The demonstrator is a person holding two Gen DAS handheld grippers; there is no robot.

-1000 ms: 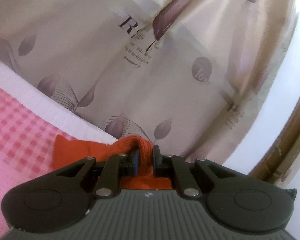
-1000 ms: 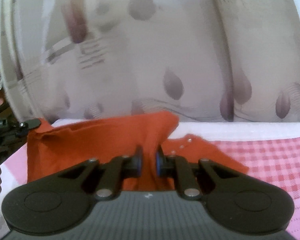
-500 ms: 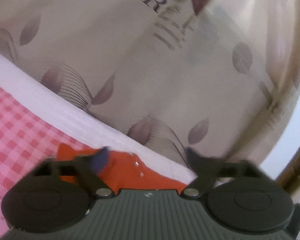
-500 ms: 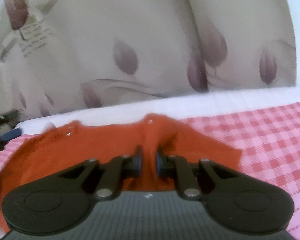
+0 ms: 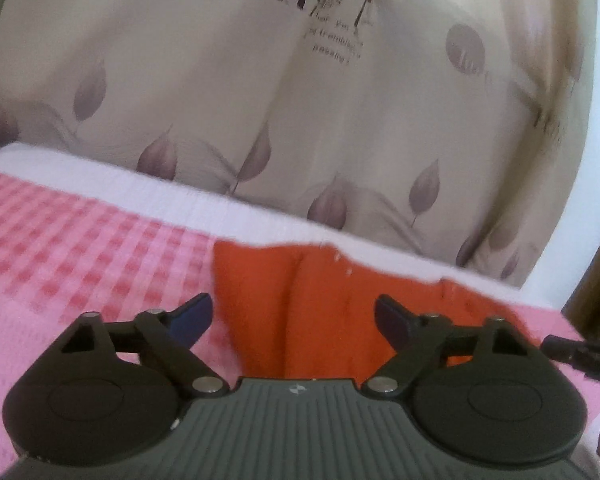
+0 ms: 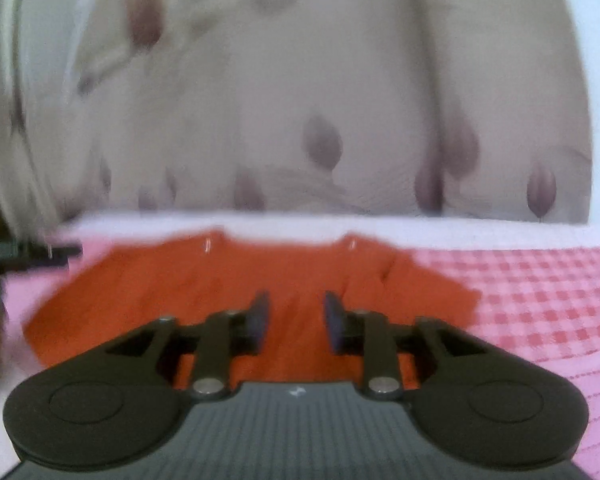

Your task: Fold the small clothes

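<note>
My left gripper (image 5: 292,316) and right gripper (image 6: 294,320), jaws just opened and holding nothing, hover over the orange garment (image 6: 220,280) lying on the pink checked cloth (image 6: 540,300).

Right hand-held gripper (image 6: 296,322): jaws just been opening, now apart w/ a gap, pads not pressing anything. Orange garment (image 6: 188,280) lies flat beyond & under them on pink checked cloth (image 6: 540,300), 2 small snaps near its far edge. White strip (image 6: 460,232) at far side, then leaf-print curtain (image 6: 300,100). Other hand-held gripper (image 6: 28,254) at left edge, dark, blurred.
</note>
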